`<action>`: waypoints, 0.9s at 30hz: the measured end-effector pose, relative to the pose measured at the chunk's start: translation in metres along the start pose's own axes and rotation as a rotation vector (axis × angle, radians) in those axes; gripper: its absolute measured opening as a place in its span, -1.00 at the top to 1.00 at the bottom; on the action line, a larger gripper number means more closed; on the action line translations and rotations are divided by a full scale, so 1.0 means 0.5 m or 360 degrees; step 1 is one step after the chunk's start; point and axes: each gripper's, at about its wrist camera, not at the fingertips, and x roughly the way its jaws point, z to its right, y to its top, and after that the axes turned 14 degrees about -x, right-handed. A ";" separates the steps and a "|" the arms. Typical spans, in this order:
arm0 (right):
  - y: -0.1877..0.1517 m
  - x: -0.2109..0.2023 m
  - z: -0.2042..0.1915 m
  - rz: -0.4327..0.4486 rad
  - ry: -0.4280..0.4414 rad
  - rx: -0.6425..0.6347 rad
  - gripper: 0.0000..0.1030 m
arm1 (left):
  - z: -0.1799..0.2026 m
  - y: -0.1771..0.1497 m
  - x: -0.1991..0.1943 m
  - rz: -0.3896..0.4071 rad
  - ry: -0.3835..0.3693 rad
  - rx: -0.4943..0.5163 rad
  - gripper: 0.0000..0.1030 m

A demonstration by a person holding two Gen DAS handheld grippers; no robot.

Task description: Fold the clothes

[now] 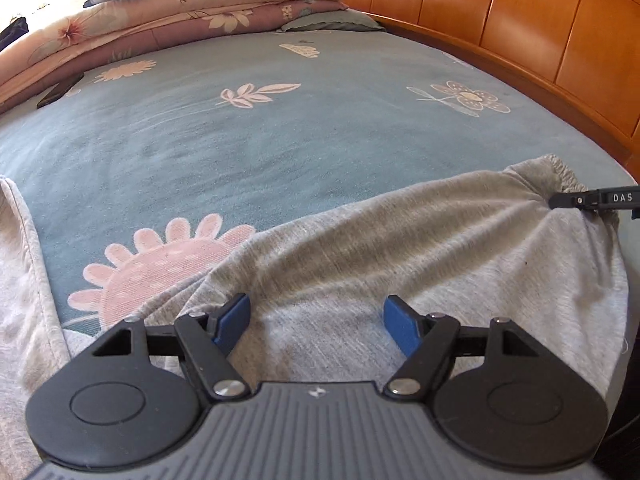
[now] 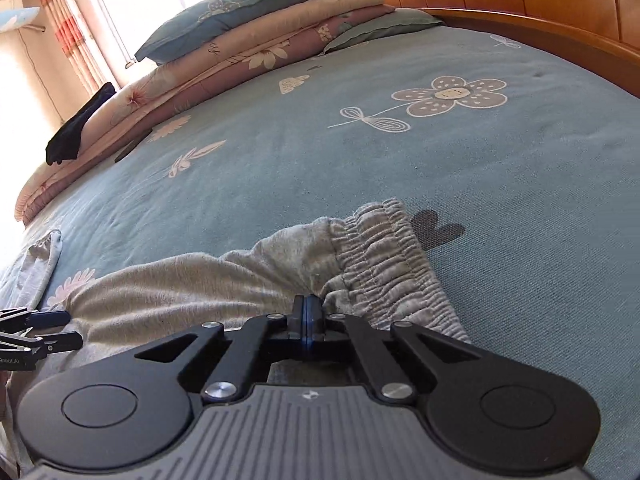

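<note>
Grey sweatpants (image 1: 400,248) lie across the lower half of the frame on the blue flowered bedsheet (image 1: 240,136); the near part is hidden under the left gripper (image 1: 316,326) body, the leg at lower left cut off by the edge. Left gripper fingers stand wide apart over the fabric, nothing pinched. Right gripper (image 2: 306,320) is closed tight on the cloth just beside the elastic waistband (image 2: 380,256); how much fabric sits btwn the pads is hard to tell. Right view only: window & curtains (image 2: 60,20) upper left, dark garment (image 2: 76,128) on folded quilts (image 2: 224,56). Left view only: dark flat object (image 1: 60,90) by the quilts, unclear what. Wooden headboard (image 1: 520,20) upper right.
</note>
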 end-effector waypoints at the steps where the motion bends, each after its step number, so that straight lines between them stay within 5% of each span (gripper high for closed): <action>1: 0.004 -0.009 -0.001 0.0000 0.0003 -0.0005 0.99 | 0.004 0.001 -0.007 -0.0002 0.0012 0.0035 -0.43; 3: 0.018 -0.024 -0.016 0.0028 0.0005 -0.0029 0.40 | 0.029 0.011 -0.027 0.0065 -0.0059 0.0109 -0.43; 5: 0.044 -0.028 -0.056 0.0109 0.0043 -0.0089 0.06 | 0.054 0.031 -0.024 0.0079 -0.0168 0.0109 -0.43; 7: 0.060 -0.010 -0.092 0.0089 0.0129 -0.0135 0.06 | 0.076 0.044 -0.004 0.0068 -0.0245 0.0125 -0.45; 10: 0.058 0.039 -0.125 -0.0013 0.0156 -0.0189 0.06 | 0.088 0.051 0.054 0.0017 -0.0135 0.0121 -0.45; 12: 0.043 0.064 -0.110 -0.0069 0.0034 -0.0179 0.15 | 0.073 0.050 0.083 0.0017 0.0045 0.0094 -0.45; 14: 0.037 0.045 -0.077 -0.0049 -0.0068 -0.0118 0.36 | 0.057 0.057 0.065 0.0031 0.0054 0.0015 -0.43; 19: 0.034 -0.076 -0.060 0.0103 -0.0002 -0.0022 -0.15 | 0.096 0.041 -0.017 0.0089 -0.0123 0.0083 -0.43; 23: -0.011 -0.059 -0.083 -0.0043 0.0057 -0.0024 -0.15 | 0.144 -0.006 -0.029 -0.0030 -0.0269 0.0147 -0.44; 25: -0.040 -0.049 -0.065 -0.0114 -0.0084 0.0010 0.24 | 0.159 -0.040 -0.017 -0.0108 -0.0234 0.0169 -0.44; 27: -0.055 -0.065 -0.034 -0.0109 -0.0119 0.0105 0.93 | 0.155 -0.077 -0.014 -0.0092 -0.0145 0.0201 -0.46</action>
